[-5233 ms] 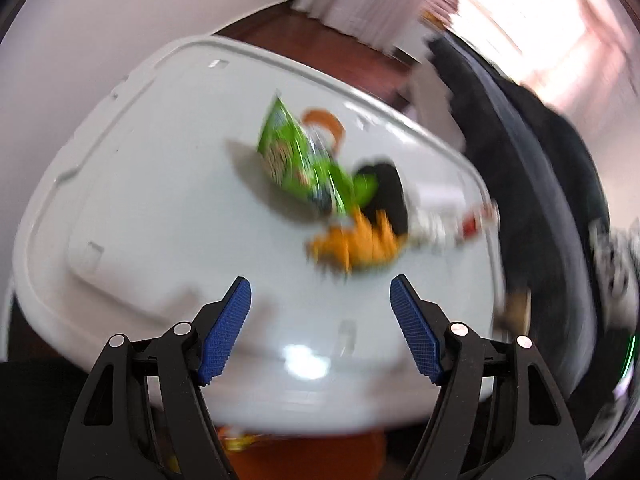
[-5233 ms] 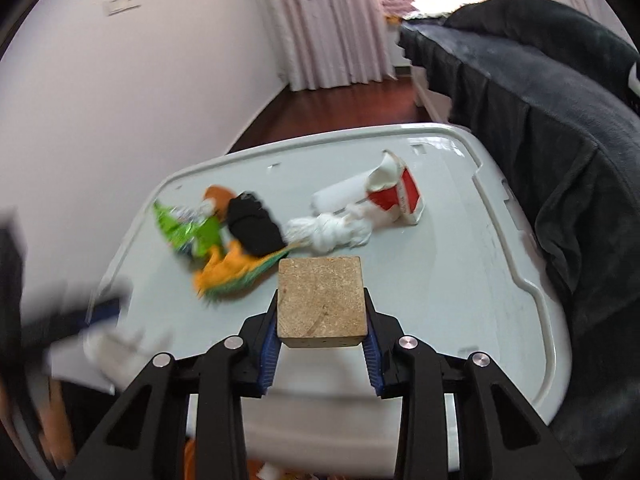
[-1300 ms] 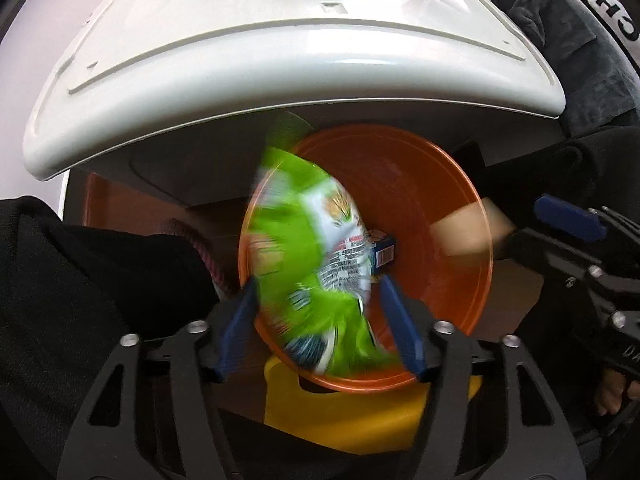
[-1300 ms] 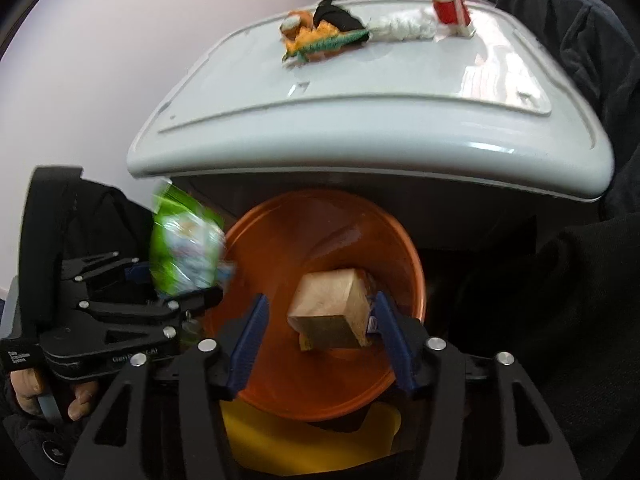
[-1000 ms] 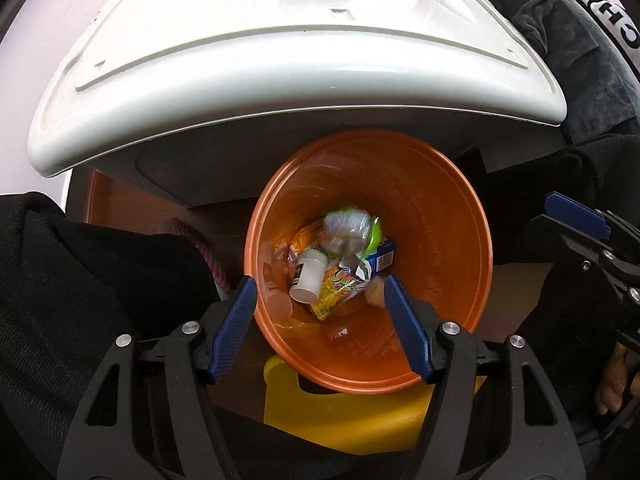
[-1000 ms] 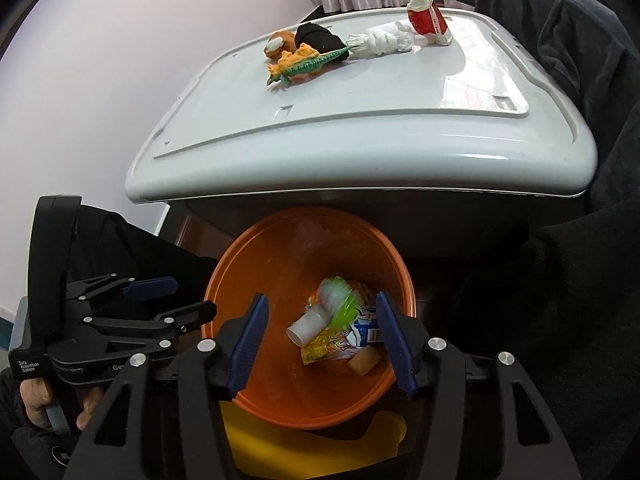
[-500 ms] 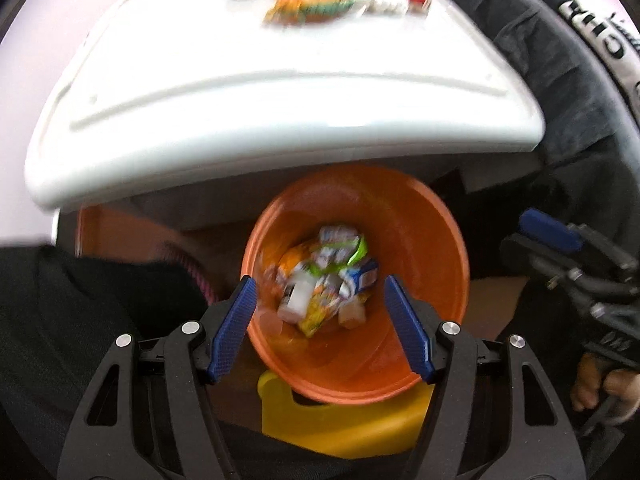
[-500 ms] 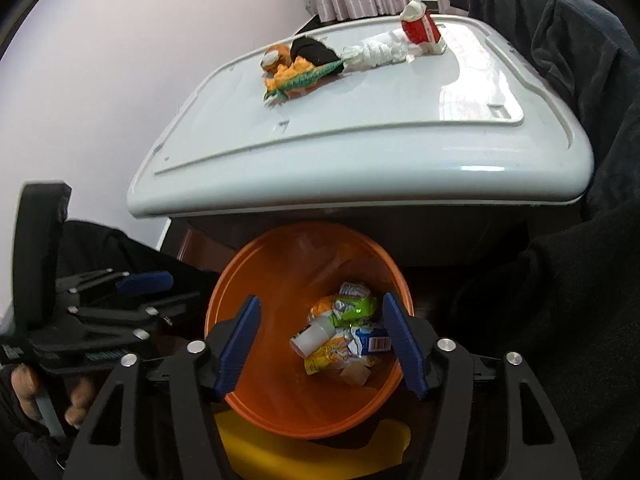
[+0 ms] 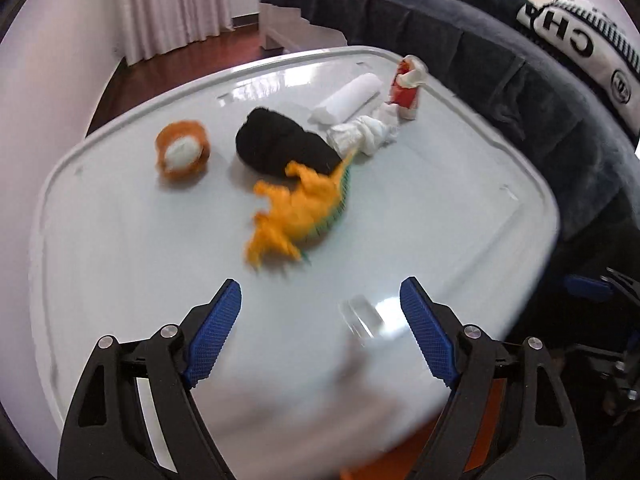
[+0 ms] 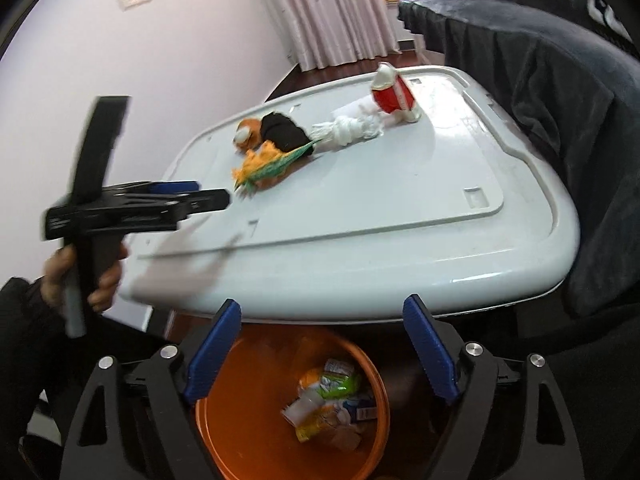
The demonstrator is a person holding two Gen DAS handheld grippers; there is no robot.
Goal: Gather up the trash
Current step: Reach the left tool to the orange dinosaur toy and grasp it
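Note:
On the white table point(image 9: 460, 216) lie an orange and green toy dinosaur point(image 9: 298, 208), a black cloth lump point(image 9: 280, 146), an orange round plush point(image 9: 182, 154), a white crumpled tissue point(image 9: 362, 134), a white paper roll point(image 9: 348, 98) and a red and white carton point(image 9: 406, 84). My left gripper point(image 9: 320, 330) is open and empty above the table's near side, in front of the dinosaur. My right gripper point(image 10: 320, 354) is open and empty above the orange bin point(image 10: 240, 424), which holds a green wrapper point(image 10: 336, 384) and other trash. The left gripper also shows in the right wrist view point(image 10: 208, 198).
A dark blanket-covered sofa point(image 9: 500, 64) runs along the table's right side. A white wall point(image 10: 140, 60) and pink curtains point(image 10: 340, 8) stand behind. The bin sits below the table's front edge point(image 10: 360, 280).
Both grippers dropped their loads, the green wrapper and the wooden block, into the bin. The left gripper has since risen from the bin to above the table. The right one lifted slightly.

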